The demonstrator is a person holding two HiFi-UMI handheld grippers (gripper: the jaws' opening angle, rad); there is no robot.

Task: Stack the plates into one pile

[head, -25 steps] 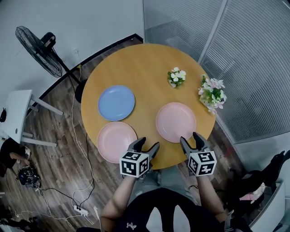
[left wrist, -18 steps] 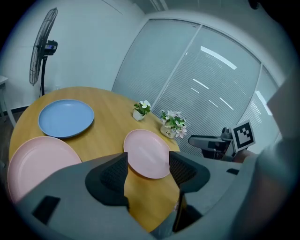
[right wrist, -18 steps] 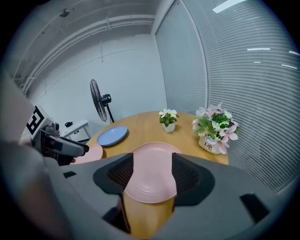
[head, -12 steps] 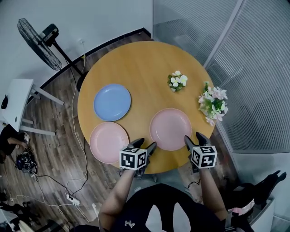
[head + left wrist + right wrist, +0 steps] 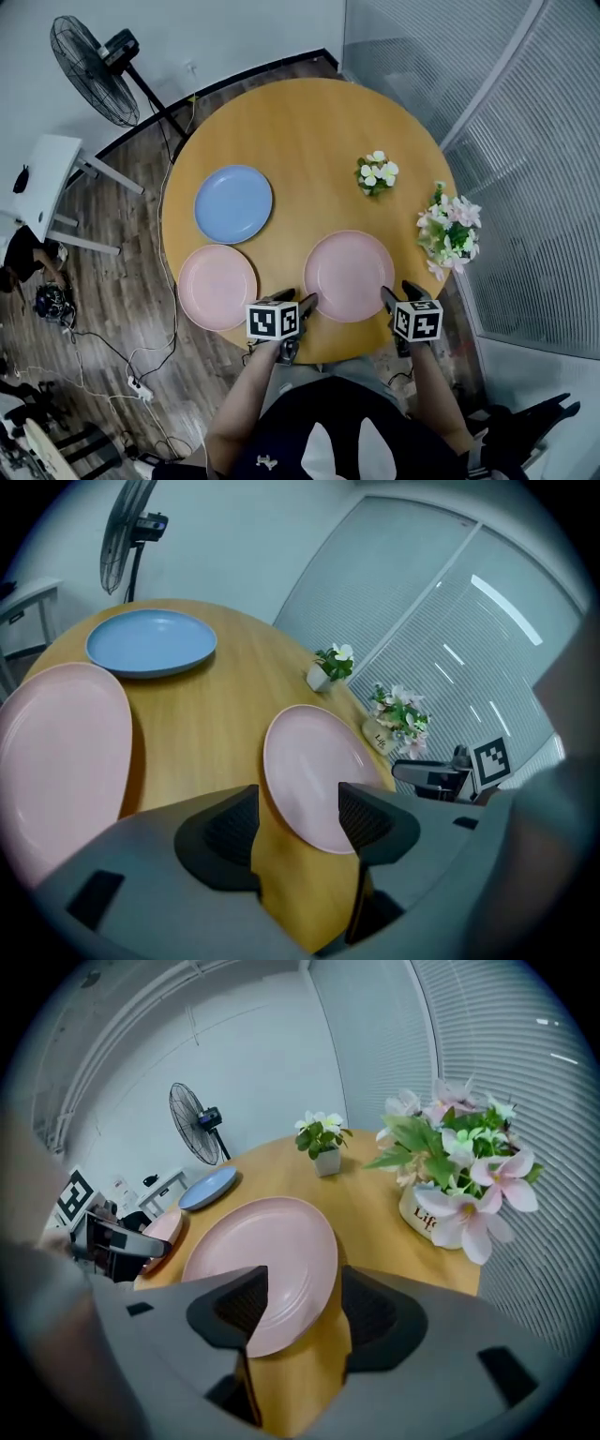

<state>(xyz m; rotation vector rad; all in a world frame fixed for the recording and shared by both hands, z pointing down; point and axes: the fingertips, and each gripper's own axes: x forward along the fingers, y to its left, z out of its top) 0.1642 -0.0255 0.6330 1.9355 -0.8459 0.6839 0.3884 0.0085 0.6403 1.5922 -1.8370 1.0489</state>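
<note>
Three plates lie apart on the round wooden table [image 5: 300, 141]: a blue plate [image 5: 233, 203] at the left, a pink plate [image 5: 217, 286] in front of it, and a second pink plate [image 5: 349, 275] at the near right. My left gripper [image 5: 296, 299] is open at that second plate's near-left rim, with the plate [image 5: 314, 775] just beyond its jaws. At the near-right rim my right gripper [image 5: 400, 292] is open too, the same plate [image 5: 267, 1255] ahead of it. Neither holds anything.
A small pot of white flowers [image 5: 377, 172] and a larger pot of pink flowers [image 5: 448, 230] stand at the table's right side. A standing fan [image 5: 98, 70] and a white side table [image 5: 42, 183] are on the floor to the left. Cables [image 5: 141, 375] lie there.
The head view has shifted. Both grippers stay open at the near edge and have edged slightly closer to the right pink plate. The plates have not moved.
</note>
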